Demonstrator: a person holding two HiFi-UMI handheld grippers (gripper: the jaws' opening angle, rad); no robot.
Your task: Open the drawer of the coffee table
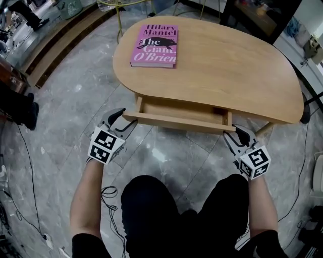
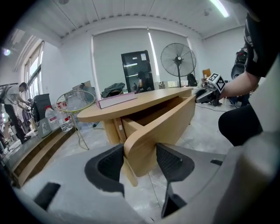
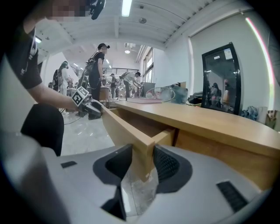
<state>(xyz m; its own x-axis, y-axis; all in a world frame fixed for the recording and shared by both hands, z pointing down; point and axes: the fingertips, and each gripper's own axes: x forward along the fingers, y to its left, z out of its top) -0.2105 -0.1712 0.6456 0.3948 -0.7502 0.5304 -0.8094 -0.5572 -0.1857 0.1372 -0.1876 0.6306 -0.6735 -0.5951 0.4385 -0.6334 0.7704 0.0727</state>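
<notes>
Drawer, part open, held at both ends

Person's knees point(image 1: 166, 201) are nearest, straight in the pull path, with a cable point(image 1: 108, 194) on the floor beside them. Left gripper point(image 1: 121, 119) pinches the left end of the drawer point(image 1: 176, 121) front. Right gripper point(image 1: 236, 133) pinches the right end. Drawer stands partly out from under the table point(image 1: 227, 65). Handling advice: draw both ends back evenly and level, lest it skew and bind. Room before the knees looks short. Pink book point(image 1: 154, 45) lies on the far tabletop, clear of the work. Wire stand point(image 1: 123, 6) is beyond.
</notes>
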